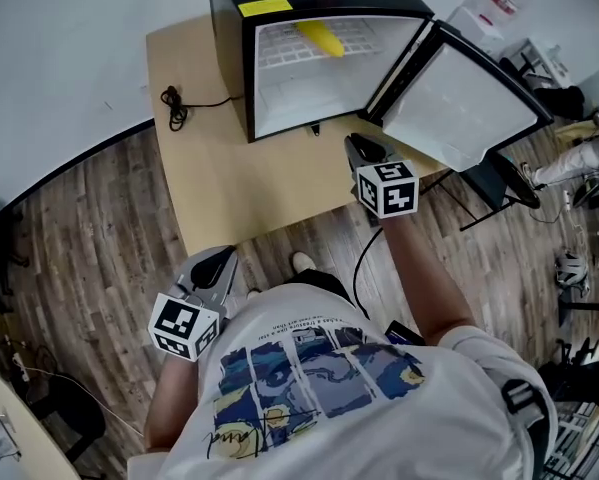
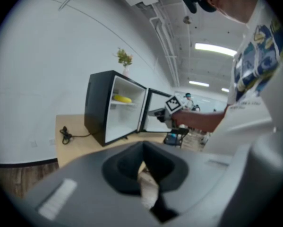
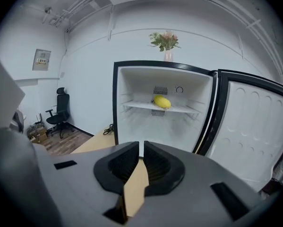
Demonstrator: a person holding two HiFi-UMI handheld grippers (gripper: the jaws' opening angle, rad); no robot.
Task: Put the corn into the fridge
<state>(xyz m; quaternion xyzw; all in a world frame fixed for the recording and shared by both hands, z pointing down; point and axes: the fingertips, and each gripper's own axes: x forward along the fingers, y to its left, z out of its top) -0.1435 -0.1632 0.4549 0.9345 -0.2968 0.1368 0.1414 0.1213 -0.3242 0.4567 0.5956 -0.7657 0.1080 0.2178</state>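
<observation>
Right gripper (image 3: 141, 148) is hovering in front of the open fridge (image 1: 229, 28) with its jaws drawn together and nothing between them, and the left gripper (image 2: 142, 148) is hanging low by the person's side, likewise closed and empty. The corn (image 3: 162, 101) is lying on the upper wire shelf (image 3: 136, 106) inside the fridge, apart from both grippers, so to my eye the task itself is looking done: the cob is sitting where it belongs. What may be waiting is the door (image 1: 459, 98), which is standing swung wide to the right; closing it would be a tidy finish, though the task is not asking for it. The fridge is sitting on a low wooden table (image 1: 229, 178), with a black power cord (image 1: 174, 106) coiling on the tabletop to its left. A vase of flowers (image 3: 167, 44) is perching on top of the fridge, and an office chair (image 3: 60, 110) is standing well off by the wall. Nothing is blocking the way between the right gripper and the door.
</observation>
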